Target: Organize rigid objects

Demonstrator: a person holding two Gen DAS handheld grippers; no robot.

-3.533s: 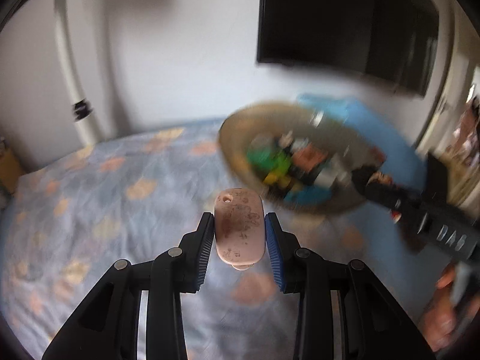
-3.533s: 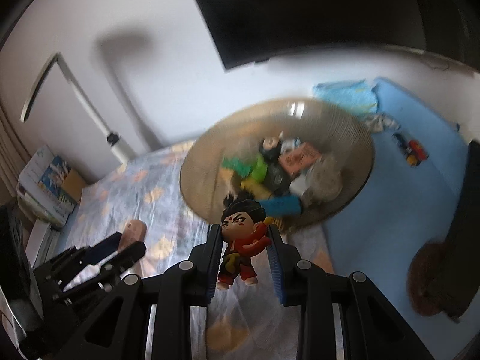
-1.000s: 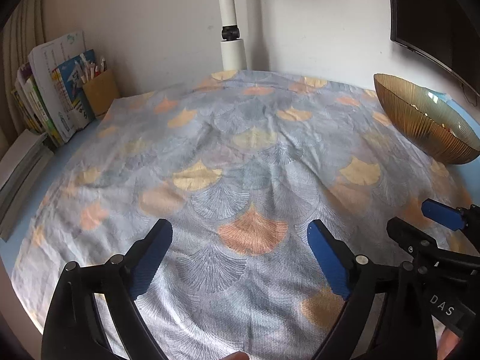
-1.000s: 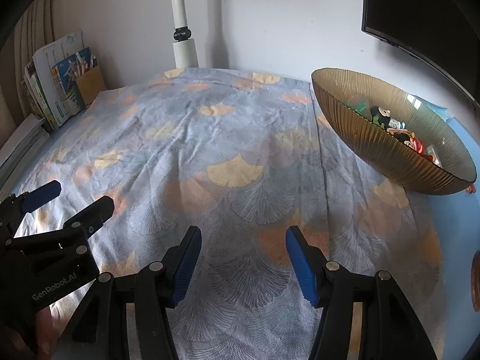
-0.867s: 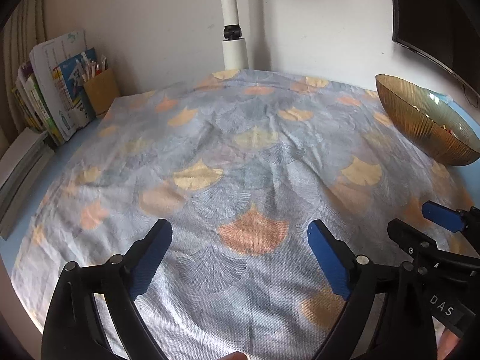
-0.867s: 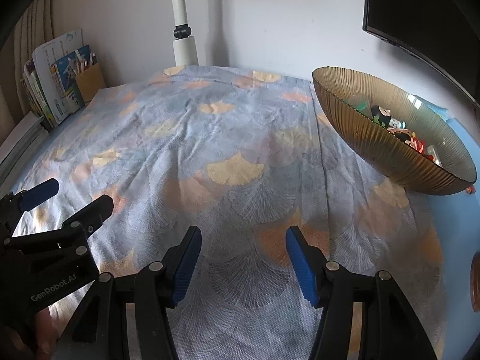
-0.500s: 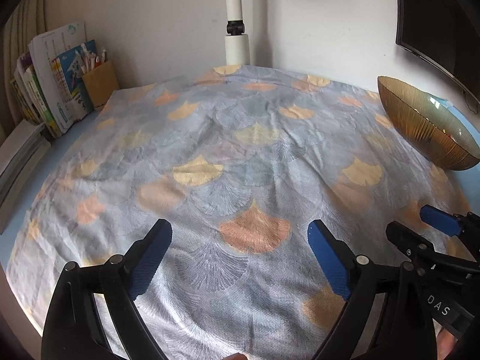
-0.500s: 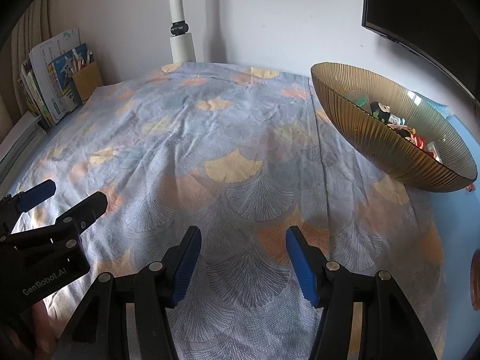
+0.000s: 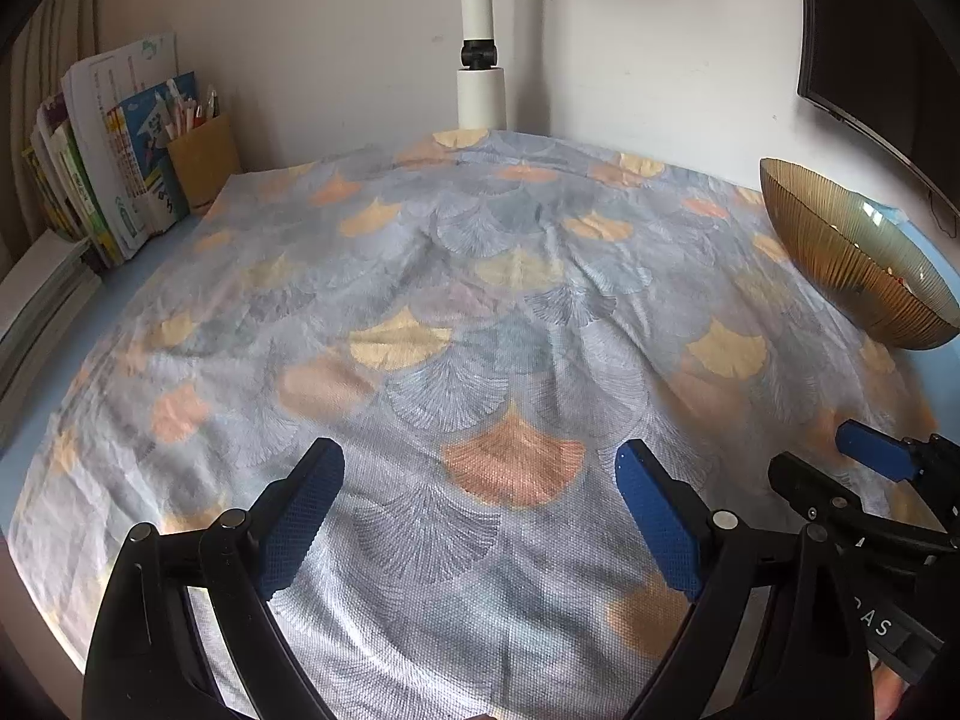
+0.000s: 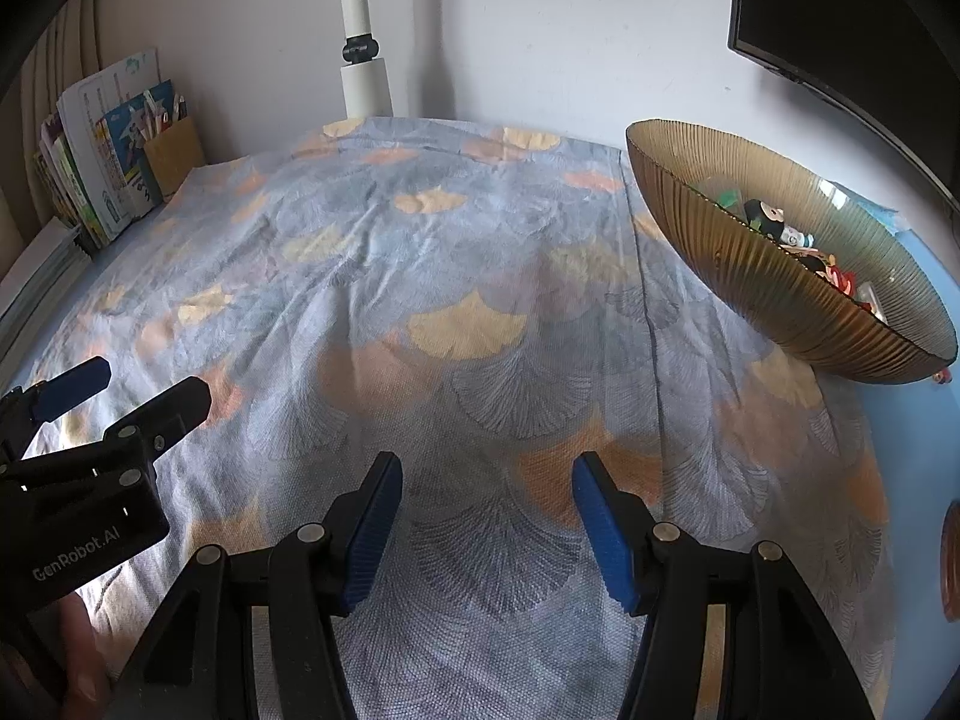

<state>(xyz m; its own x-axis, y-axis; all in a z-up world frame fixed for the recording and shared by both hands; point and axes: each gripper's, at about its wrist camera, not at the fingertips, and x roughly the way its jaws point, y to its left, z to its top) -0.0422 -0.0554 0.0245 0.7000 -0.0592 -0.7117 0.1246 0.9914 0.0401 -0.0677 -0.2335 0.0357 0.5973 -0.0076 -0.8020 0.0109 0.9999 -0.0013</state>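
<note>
An amber ribbed glass bowl [image 10: 774,276] stands at the right on the patterned cloth [image 10: 456,276] and holds several small toys [image 10: 774,222]. It also shows in the left wrist view [image 9: 840,264]. My left gripper [image 9: 480,480] is open and empty, low over the near part of the cloth [image 9: 480,324]. My right gripper [image 10: 486,480] is open and empty, low over the cloth, left of the bowl. The left gripper shows at lower left in the right wrist view [image 10: 126,387]; the right gripper shows at lower right in the left wrist view [image 9: 834,462].
A white pole [image 9: 480,60] stands at the back against the wall. Books [image 9: 102,162] and a brown pen holder [image 9: 204,156] stand at the far left. A dark screen [image 10: 840,24] hangs at upper right. Blue table surface [image 10: 918,420] lies beside the cloth.
3.5 s ago the left gripper held a pink object and the right a toy figure near the bowl; both are now open, empty and drawn back. Over the last second, hardly any movement.
</note>
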